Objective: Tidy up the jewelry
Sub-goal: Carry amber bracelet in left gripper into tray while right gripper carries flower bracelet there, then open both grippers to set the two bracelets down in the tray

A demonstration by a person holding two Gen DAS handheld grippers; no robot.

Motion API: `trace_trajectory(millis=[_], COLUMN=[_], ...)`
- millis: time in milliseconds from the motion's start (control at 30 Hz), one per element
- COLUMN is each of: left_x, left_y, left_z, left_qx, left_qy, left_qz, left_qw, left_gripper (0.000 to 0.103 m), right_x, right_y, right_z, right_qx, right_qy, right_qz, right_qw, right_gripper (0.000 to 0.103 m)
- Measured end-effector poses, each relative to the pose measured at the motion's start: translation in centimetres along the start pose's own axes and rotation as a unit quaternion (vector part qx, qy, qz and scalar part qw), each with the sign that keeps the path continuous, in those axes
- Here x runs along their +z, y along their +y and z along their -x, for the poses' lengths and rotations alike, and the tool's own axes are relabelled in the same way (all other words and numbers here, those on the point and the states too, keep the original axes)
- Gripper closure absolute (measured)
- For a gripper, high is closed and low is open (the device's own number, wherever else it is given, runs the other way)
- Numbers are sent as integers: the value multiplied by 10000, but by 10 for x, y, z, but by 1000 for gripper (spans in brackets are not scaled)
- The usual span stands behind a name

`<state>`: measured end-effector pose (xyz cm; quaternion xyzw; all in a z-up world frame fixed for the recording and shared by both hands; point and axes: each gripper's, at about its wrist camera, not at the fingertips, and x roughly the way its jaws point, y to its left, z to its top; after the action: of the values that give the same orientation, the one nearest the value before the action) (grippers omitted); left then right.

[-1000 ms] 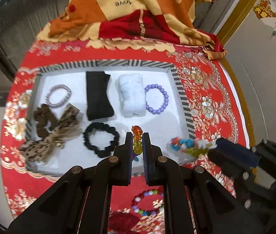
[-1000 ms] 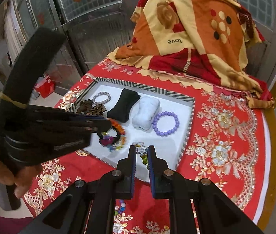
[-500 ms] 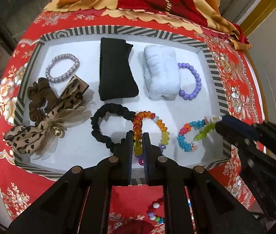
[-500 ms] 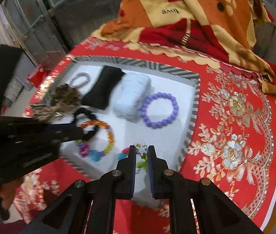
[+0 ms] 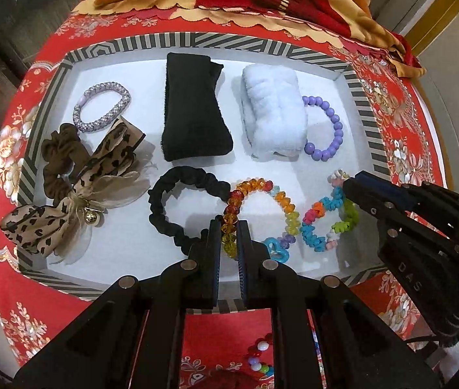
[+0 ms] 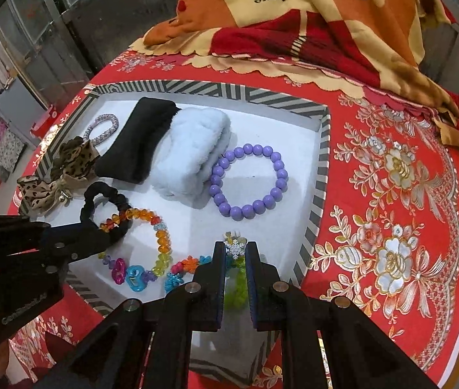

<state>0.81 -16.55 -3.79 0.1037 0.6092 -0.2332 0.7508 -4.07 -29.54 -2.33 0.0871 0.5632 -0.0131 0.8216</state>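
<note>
A white tray with a striped rim (image 5: pixel 362 123) (image 6: pixel 322 168) lies on the red cloth. My left gripper (image 5: pixel 229 227) is shut on an amber and rainbow crystal bracelet (image 5: pixel 284 201) that rests on the tray floor; it also shows in the right wrist view (image 6: pixel 161 243). My right gripper (image 6: pixel 235 249) is shut on a colourful flower bracelet (image 6: pixel 239 287) with a snowflake charm, low over the tray's front right; that bracelet shows in the left wrist view (image 5: pixel 330 223), with the right gripper (image 5: pixel 347 184) at its far side.
In the tray lie a purple bead bracelet (image 6: pixel 249 180), white fluffy band (image 5: pixel 275 123), black band (image 5: pixel 194 123), black scrunchie (image 5: pixel 171 207), leopard bow (image 5: pixel 77 201) and silver hair tie (image 5: pixel 101 107). A bead bracelet (image 5: pixel 260 359) lies outside on the cloth. A folded blanket (image 6: pixel 294 22) lies behind.
Both grippers have come down and forward over the tray. The two bracelets, held hanging a second ago, are now lowered flat onto the tray floor side by side.
</note>
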Motion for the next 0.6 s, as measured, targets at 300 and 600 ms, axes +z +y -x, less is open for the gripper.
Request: trace_trajectory(millis=[300,600], left_x=[-2,-14], left_y=[-2,7], left_z=[3,33], left_qx=[40,-153], left_qy=[-34,-294], left_qz=[17,150], left_qw=[10000,9993], left_gripper=[93,64], right_x=[-3,-16], right_y=[-8,-7], right_z=[8,49], right_qx=[141,294], right_qy=[-162,-528], right_qz=[-204,-383], right_qw=[9996,9974], right_gripper=[72,67])
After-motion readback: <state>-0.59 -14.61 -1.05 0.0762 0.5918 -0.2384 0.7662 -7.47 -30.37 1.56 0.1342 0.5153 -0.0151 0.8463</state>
